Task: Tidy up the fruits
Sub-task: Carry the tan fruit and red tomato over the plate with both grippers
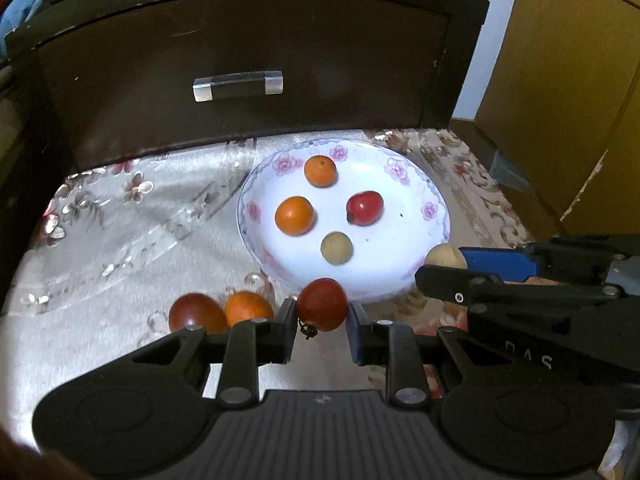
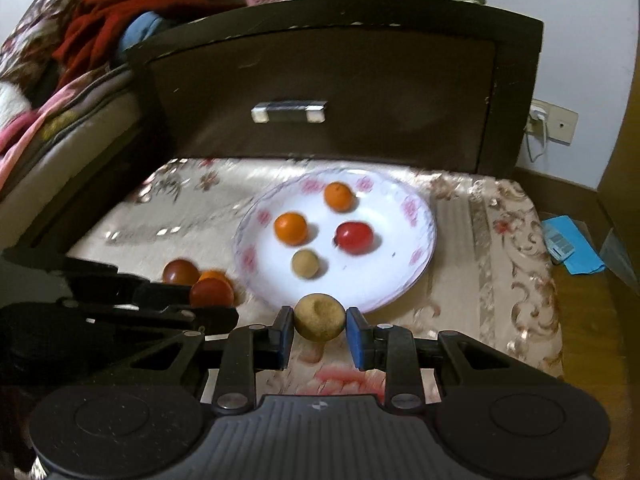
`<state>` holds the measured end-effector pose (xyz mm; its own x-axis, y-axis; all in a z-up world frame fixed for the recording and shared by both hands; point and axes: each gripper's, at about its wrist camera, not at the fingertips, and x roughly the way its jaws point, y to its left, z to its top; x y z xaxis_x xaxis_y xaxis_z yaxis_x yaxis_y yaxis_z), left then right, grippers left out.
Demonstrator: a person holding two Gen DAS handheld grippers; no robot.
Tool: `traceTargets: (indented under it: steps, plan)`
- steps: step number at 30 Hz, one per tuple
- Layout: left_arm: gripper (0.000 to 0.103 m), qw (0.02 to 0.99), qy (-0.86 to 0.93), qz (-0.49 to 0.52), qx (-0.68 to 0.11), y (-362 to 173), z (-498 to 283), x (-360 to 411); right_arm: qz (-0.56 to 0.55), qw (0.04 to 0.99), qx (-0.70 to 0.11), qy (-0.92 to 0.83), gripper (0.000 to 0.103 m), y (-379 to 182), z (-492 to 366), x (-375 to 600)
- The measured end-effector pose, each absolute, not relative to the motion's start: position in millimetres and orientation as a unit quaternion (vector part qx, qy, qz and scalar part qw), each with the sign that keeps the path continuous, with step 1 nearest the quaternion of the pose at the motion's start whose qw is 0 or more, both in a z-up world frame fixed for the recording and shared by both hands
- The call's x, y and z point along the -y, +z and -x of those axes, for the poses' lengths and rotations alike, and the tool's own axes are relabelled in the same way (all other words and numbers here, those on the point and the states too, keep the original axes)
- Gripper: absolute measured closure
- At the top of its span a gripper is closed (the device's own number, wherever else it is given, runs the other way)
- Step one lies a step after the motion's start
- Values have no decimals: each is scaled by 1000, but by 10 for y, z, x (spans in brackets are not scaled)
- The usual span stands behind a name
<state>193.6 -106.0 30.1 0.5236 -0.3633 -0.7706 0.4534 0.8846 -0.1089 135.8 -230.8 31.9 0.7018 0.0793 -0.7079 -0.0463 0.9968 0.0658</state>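
A white flowered plate (image 1: 404, 272) (image 2: 400, 276) on the cloth holds two oranges (image 1: 294, 215) (image 1: 320, 170), a red tomato (image 1: 365, 208) and a tan longan (image 1: 337, 248). My left gripper (image 1: 322, 320) is shut on a dark red tomato (image 1: 322, 303), held just before the plate's near rim. My right gripper (image 2: 319, 326) is shut on a tan longan (image 2: 319, 316), also at the plate's near rim; it shows in the left wrist view (image 1: 442, 257). A dark tomato (image 1: 196, 314) and an orange (image 1: 247, 308) lie on the cloth to the left.
A dark wooden drawer front (image 1: 240, 68) with a metal handle (image 1: 238, 86) stands right behind the plate. A bed with red and blue clothes (image 2: 100, 28) is at the left. A blue packet (image 2: 568, 244) lies on the floor at the right.
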Motion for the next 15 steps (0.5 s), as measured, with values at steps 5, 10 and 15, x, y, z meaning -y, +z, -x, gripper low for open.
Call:
traceTargets:
  steps: [5, 10, 15]
  plan:
    - [69, 873, -225, -57, -429, 257, -2076, 1087, -26, 923, -383, 22, 80, 308, -1517, 2355]
    - [69, 873, -221, -61, -430, 202, -2162, 1125, -23, 922, -386, 18, 80, 263, -1625, 2371]
    - [70, 875, -217, -70, -427, 160, -2206, 1203, -19, 921, -389, 14, 80, 207, -1695, 2405]
